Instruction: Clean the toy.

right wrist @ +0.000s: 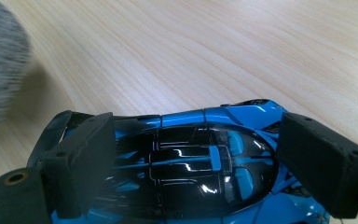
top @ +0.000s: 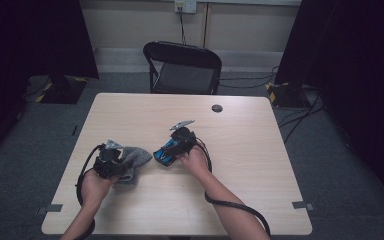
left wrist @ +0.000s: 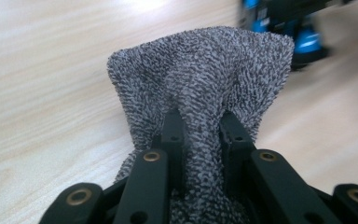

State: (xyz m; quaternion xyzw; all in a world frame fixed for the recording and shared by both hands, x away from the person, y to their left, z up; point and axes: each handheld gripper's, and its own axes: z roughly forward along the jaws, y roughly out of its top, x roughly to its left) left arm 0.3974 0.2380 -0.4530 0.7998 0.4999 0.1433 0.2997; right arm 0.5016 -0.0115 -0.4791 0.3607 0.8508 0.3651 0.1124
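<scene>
High view shows the left gripper [top: 114,159] pinching a grey cloth [top: 132,159] just left of the blue toy car [top: 166,152]; left gripper view confirms the pinch; right gripper view has the right gripper [right wrist: 191,154] clamping the car, so wiping wants a steady hold.

Between hands: cloth [top: 132,160] and toy car [top: 166,152] just apart, narrow gap.
Far tabletop [top: 145,112]: bare, open passage.
Behind table: chair [top: 182,67].
</scene>
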